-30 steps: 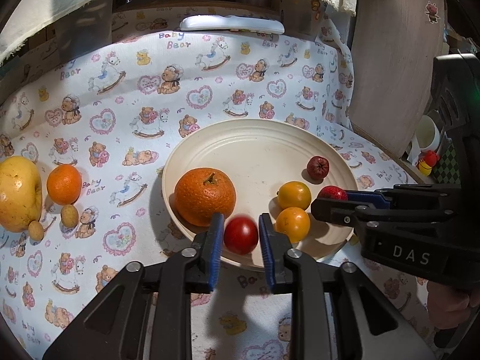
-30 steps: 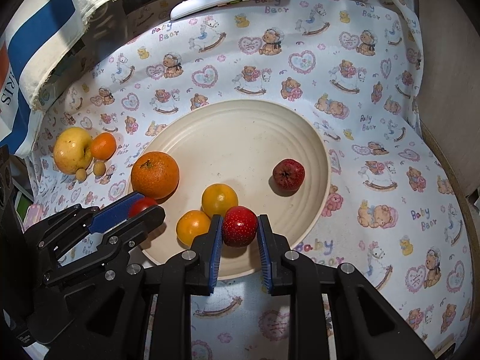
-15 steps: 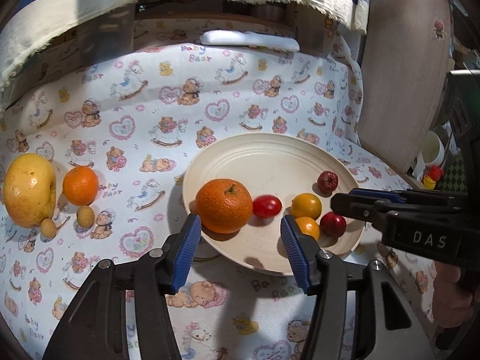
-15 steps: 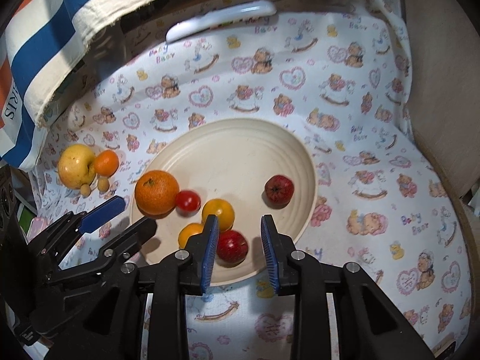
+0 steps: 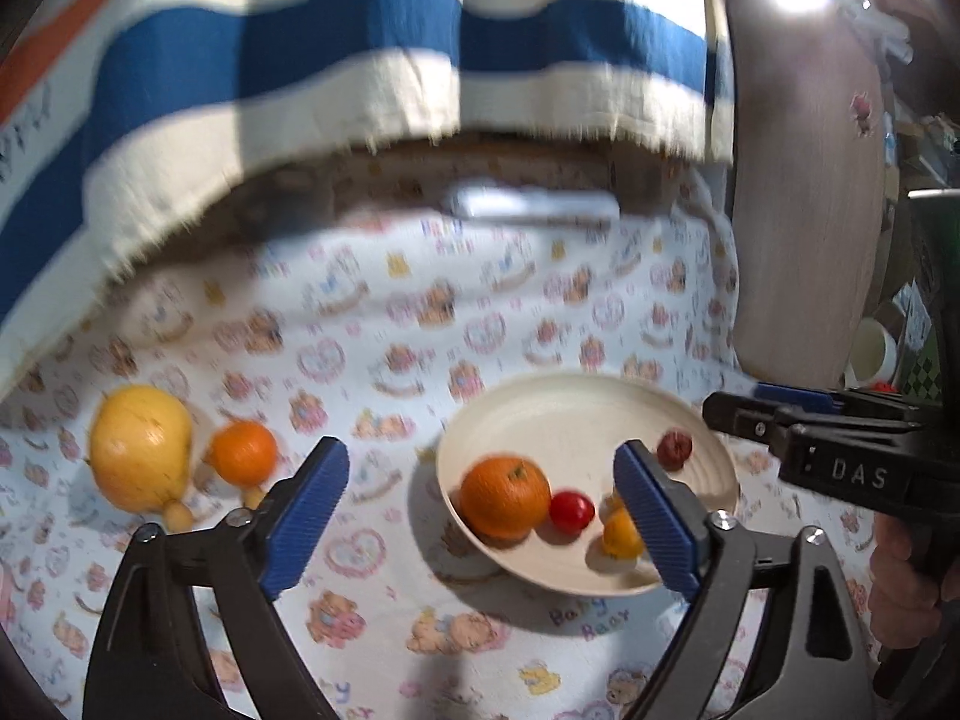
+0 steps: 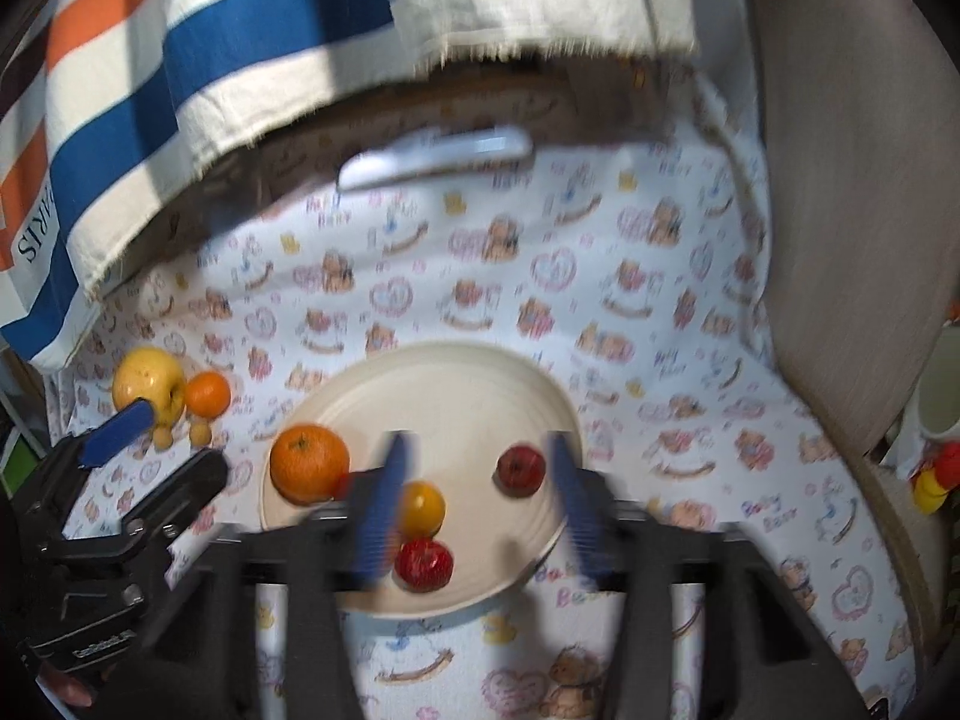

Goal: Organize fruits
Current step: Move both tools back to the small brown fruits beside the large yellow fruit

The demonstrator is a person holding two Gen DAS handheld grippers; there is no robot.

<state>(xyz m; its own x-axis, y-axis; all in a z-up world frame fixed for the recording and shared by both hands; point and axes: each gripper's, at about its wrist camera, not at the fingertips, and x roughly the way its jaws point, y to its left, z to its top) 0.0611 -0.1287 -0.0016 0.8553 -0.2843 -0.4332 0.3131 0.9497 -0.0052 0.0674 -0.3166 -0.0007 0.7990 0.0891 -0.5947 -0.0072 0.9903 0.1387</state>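
Both grippers, left [image 5: 483, 519] and right [image 6: 480, 504], have just been opening and hang empty over the round cream plate [image 6: 456, 384]. Left of it lie the big yellow fruit [image 5: 141, 447] and small orange tangerine [image 5: 243, 453], nearer the left gripper

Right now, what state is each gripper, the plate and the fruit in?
left gripper: open, empty, jaws just opened
right gripper: open, empty, jaws just opened
plate: holds six fruits
big orange: loose on plate
yellow apple: on cloth, off plate
small orange: on cloth beside apple
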